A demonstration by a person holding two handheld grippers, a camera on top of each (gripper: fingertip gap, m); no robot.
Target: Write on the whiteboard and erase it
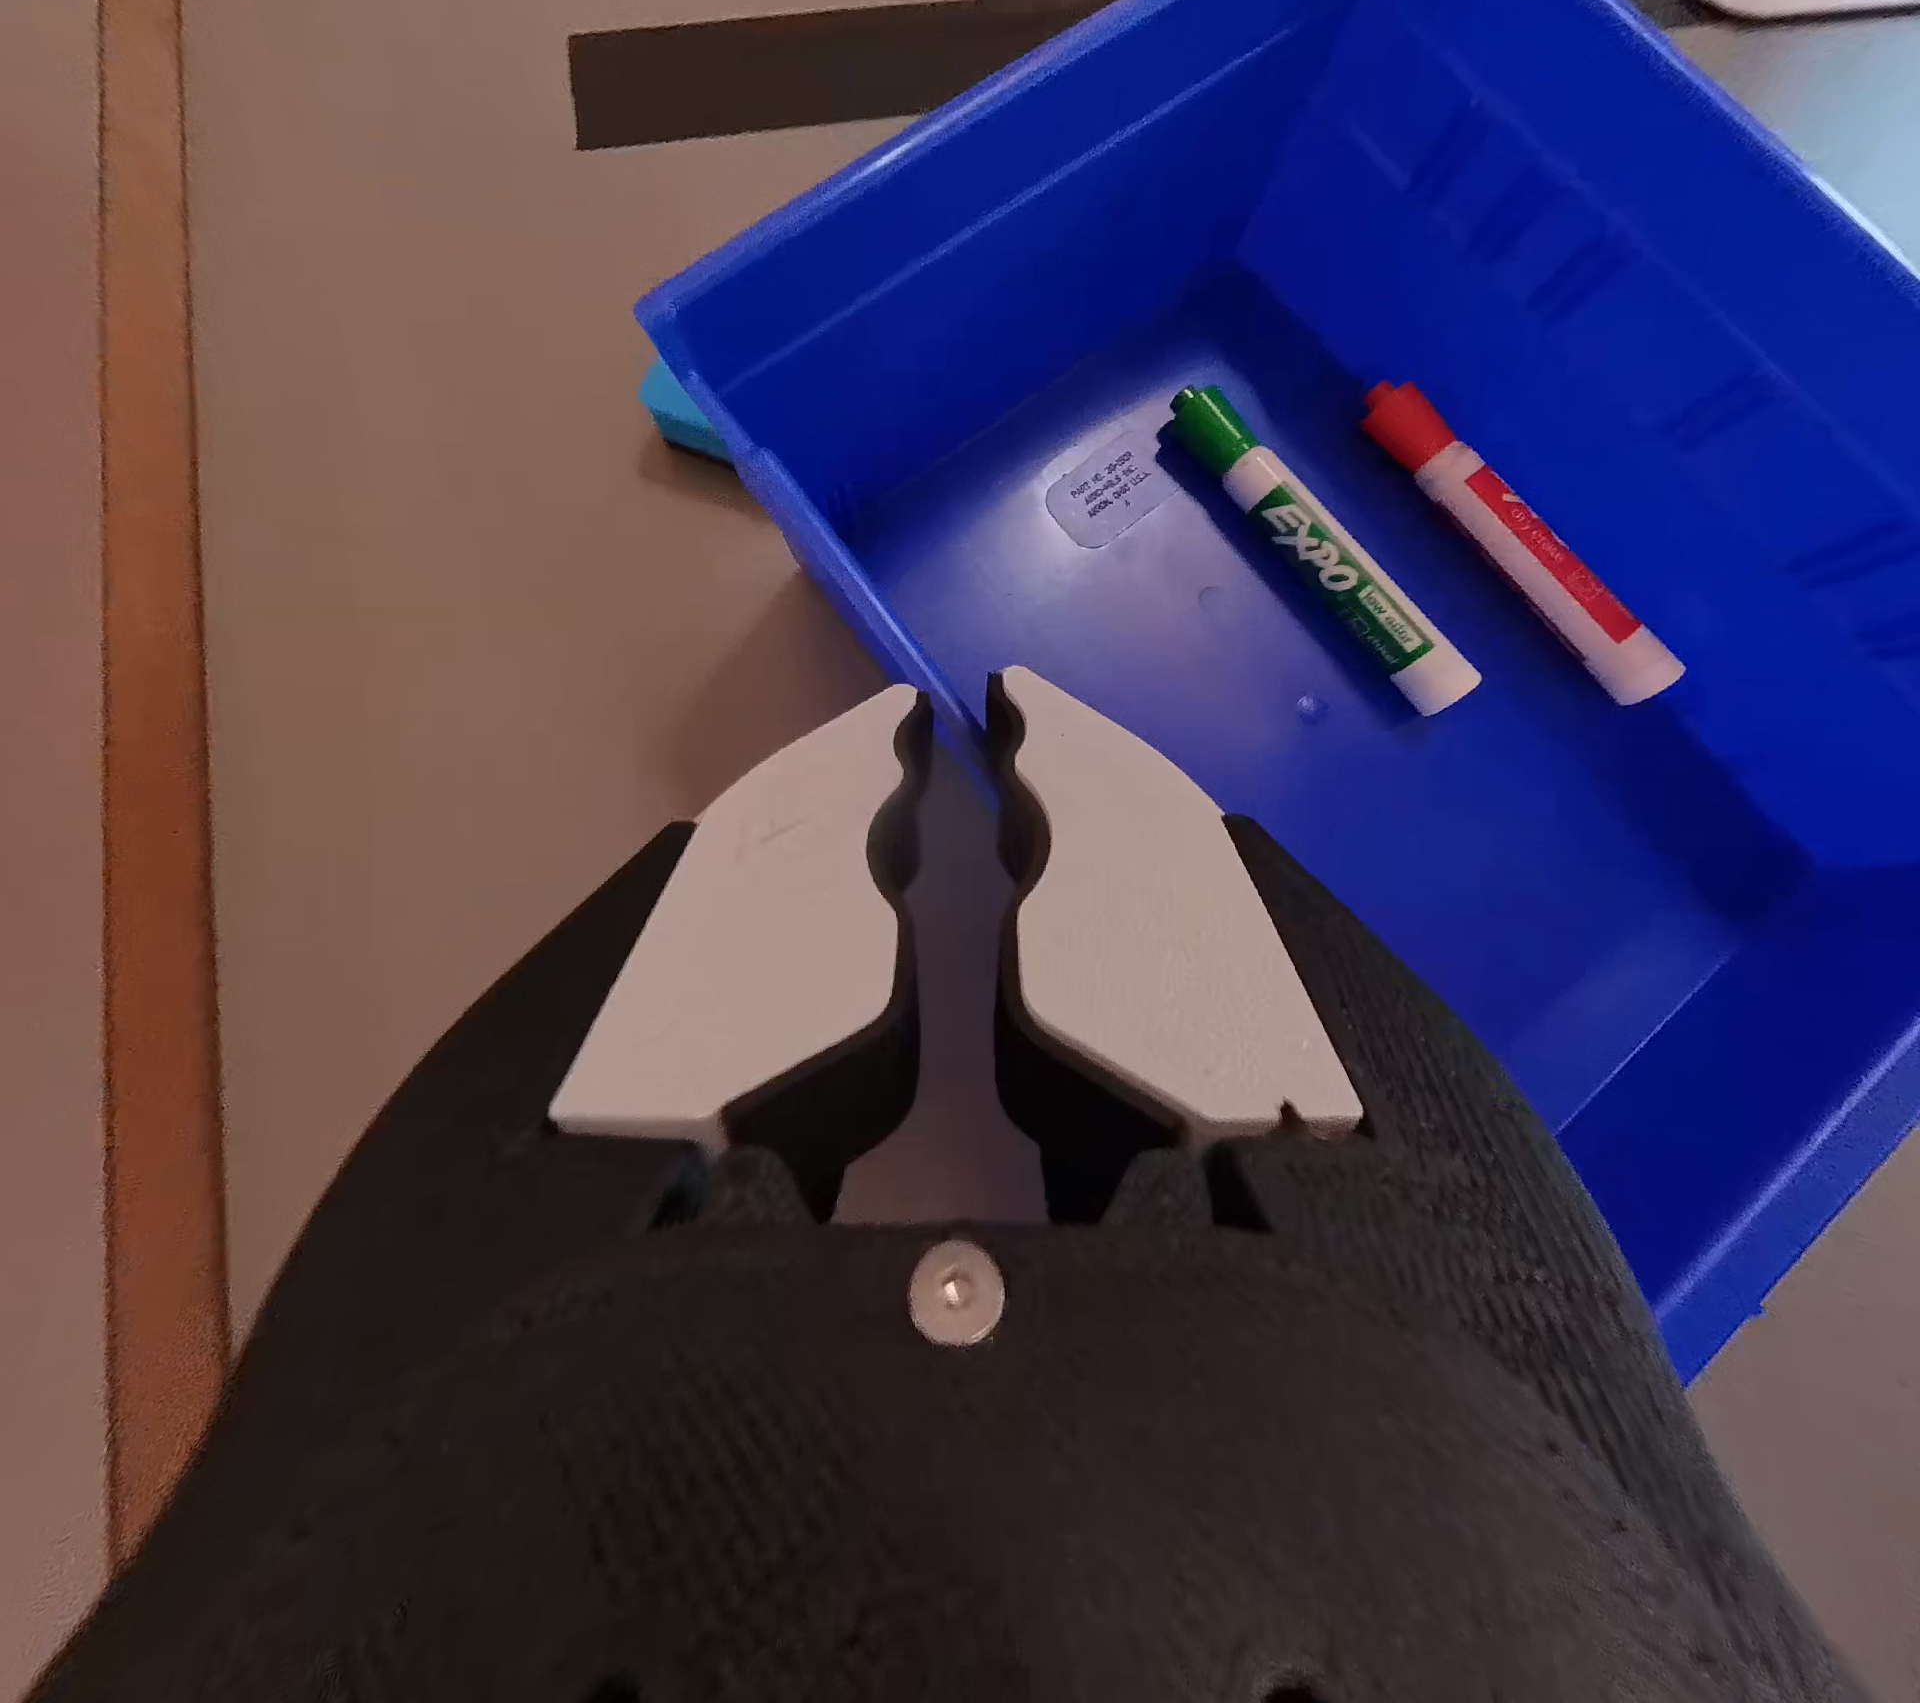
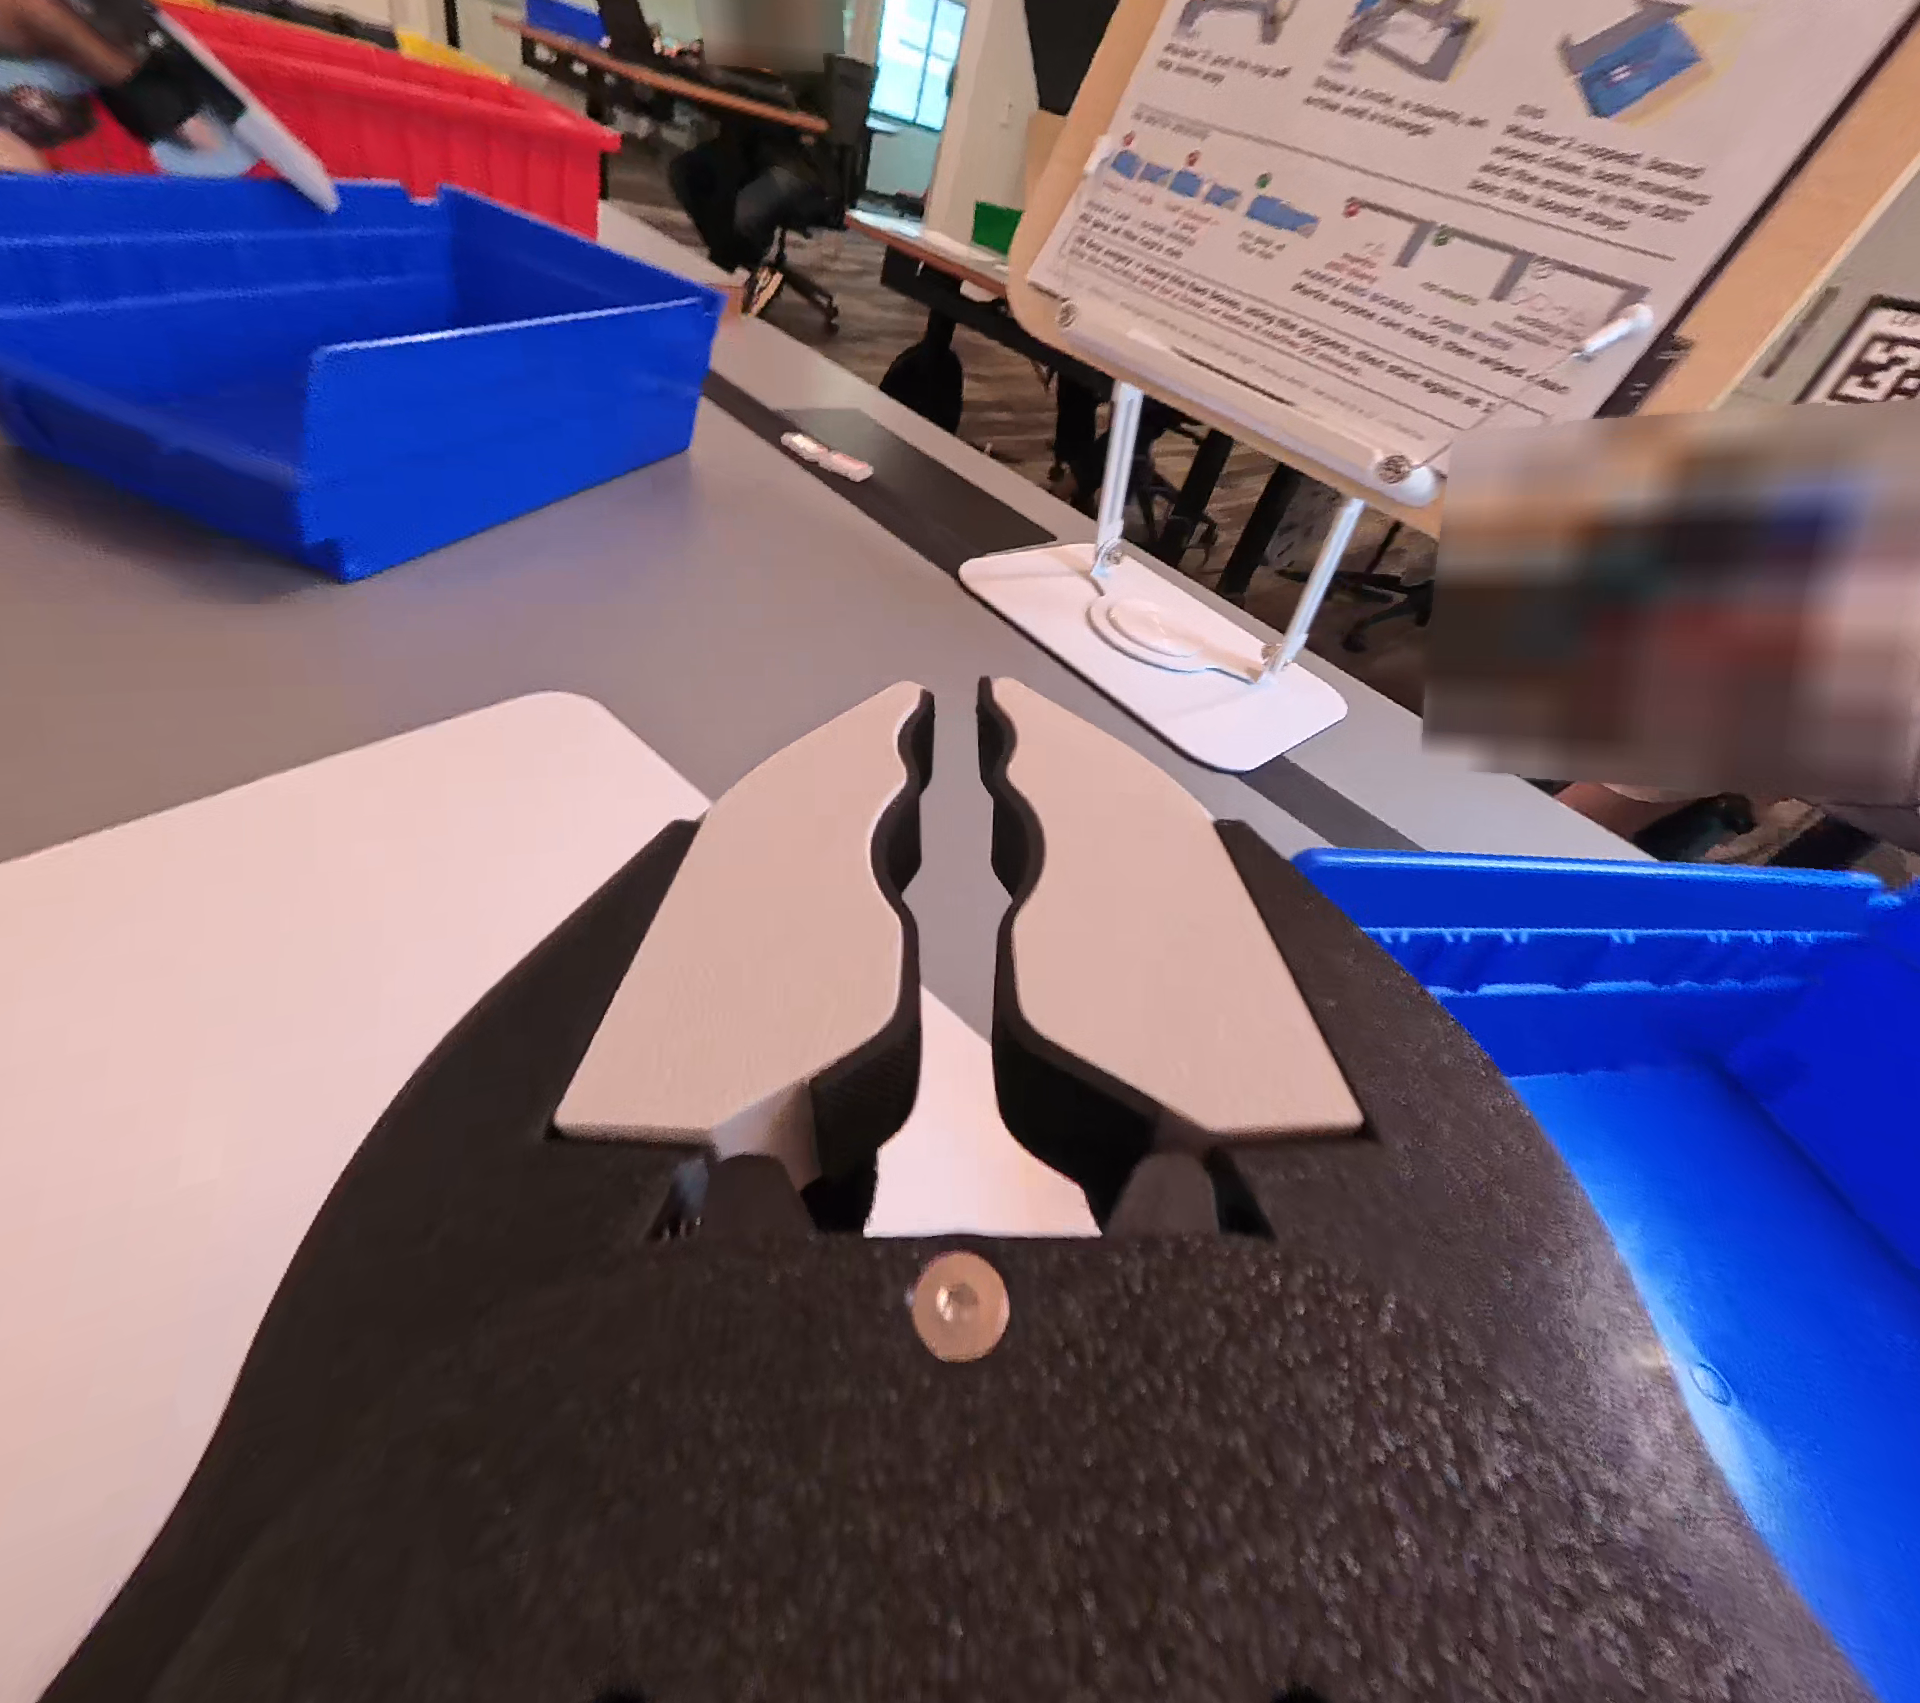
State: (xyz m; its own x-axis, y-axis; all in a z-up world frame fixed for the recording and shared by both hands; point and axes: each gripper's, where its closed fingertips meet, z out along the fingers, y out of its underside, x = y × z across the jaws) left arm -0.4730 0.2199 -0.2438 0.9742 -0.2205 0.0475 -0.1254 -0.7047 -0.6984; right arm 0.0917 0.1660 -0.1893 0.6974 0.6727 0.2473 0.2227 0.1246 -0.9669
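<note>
Whiteboard (image 2: 260, 978) lies under nearly closed right tongs (image 2: 956, 697); left tongs (image 1: 954, 703) perhaps pinch the bin (image 1: 1039, 219) holding labelled markers (image 1: 1325, 552).

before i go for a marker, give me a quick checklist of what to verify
1. Markers reachable: ok. The green marker and the red marker lie apart on the floor of the blue bin.
2. Caps on: ok, both capped.
3. Left gripper free: ok, nearly closed and holding nothing, tips at the bin's near wall. Open wider first.
4. Right gripper free: ok, holding nothing, above the whiteboard.
5. Whiteboard clean: ok on the visible part, the rest is hidden.
6. Eraser located: cannot tell, only a light blue block peeks out behind the bin.
</note>
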